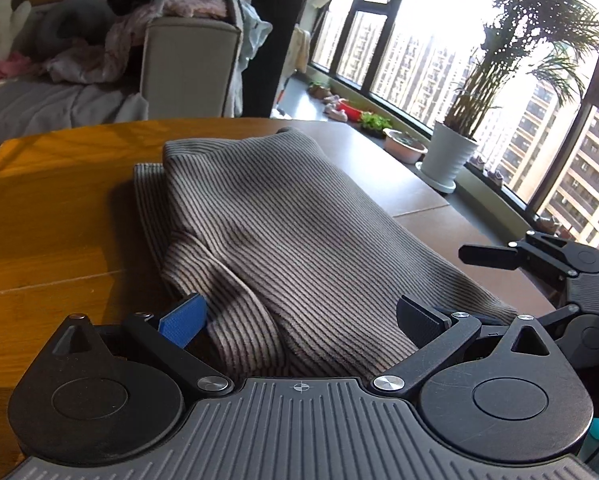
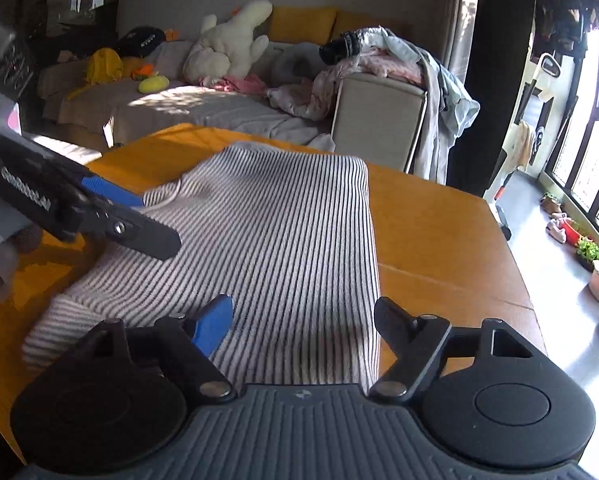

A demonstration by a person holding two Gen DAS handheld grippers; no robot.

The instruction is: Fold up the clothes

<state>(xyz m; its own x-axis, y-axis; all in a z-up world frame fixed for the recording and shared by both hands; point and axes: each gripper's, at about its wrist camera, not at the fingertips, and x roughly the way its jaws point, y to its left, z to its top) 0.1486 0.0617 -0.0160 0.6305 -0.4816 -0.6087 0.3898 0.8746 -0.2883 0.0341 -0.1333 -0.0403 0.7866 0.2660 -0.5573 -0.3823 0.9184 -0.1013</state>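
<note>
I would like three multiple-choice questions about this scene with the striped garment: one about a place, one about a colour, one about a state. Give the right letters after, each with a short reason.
1. Where does the striped garment lie?
A. on the sofa
B. on the wooden table
C. on the floor

2. What colour is the pad on one finger of the right gripper?
A. red
B. green
C. blue

3. How do the jaws of the left gripper stand?
A. open, fingers on both sides of the garment's near end
B. shut on the garment
C. shut on nothing

Answers:
1 B: the orange-brown tabletop shows around the garment.
2 C: the left finger carries a blue pad.
3 A: the fingers are wide apart with cloth between them.
</note>
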